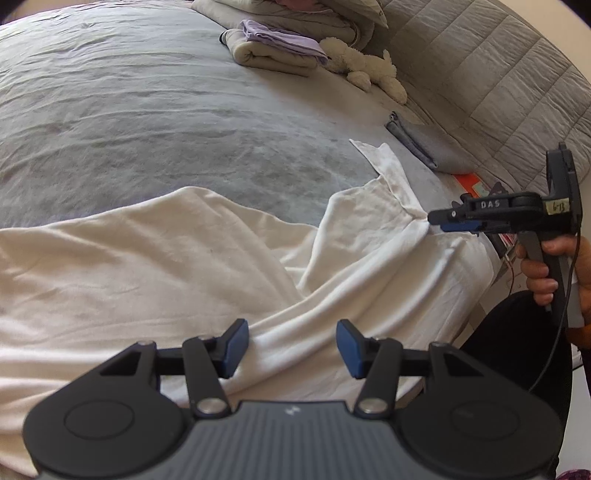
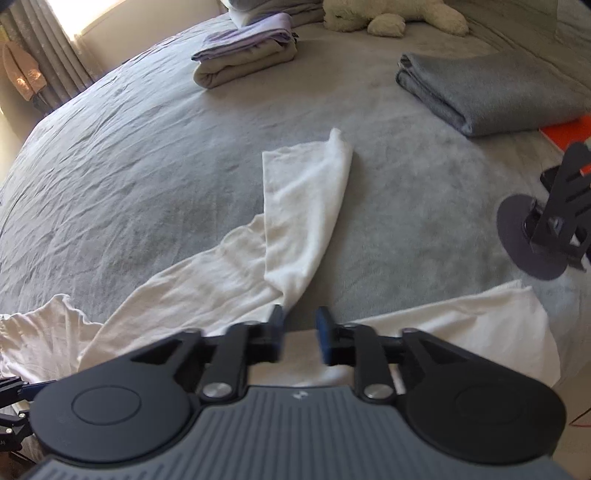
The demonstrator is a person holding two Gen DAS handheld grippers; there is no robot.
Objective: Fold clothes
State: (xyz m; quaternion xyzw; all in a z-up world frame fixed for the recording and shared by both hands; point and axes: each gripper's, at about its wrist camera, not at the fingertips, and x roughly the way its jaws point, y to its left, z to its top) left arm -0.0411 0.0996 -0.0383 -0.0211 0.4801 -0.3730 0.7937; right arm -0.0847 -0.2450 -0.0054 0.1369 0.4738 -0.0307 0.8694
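Note:
A cream-white long-sleeved garment [image 1: 184, 258] lies spread and creased on the grey bed [image 1: 147, 110]. One sleeve [image 2: 306, 206] is laid back over itself and points up the bed. My left gripper [image 1: 292, 347] hovers open over a ridge of the garment's body, with nothing pinched between its blue pads. In the right wrist view my right gripper [image 2: 300, 332] is open too, its pads apart just at the base of the folded sleeve, cloth below them. In the left wrist view the right gripper [image 1: 434, 218] sits with its tips at the sleeve's fold, held by a hand [image 1: 539, 273].
A folded beige and lilac stack [image 2: 243, 51] and a white plush toy [image 2: 388, 14] sit at the far end. A folded grey cloth [image 2: 498, 92] lies at the right beside an orange book [image 2: 569, 129]. A black stand [image 2: 546, 229] is near the right edge. A quilted grey cover [image 1: 498, 74] lies beyond.

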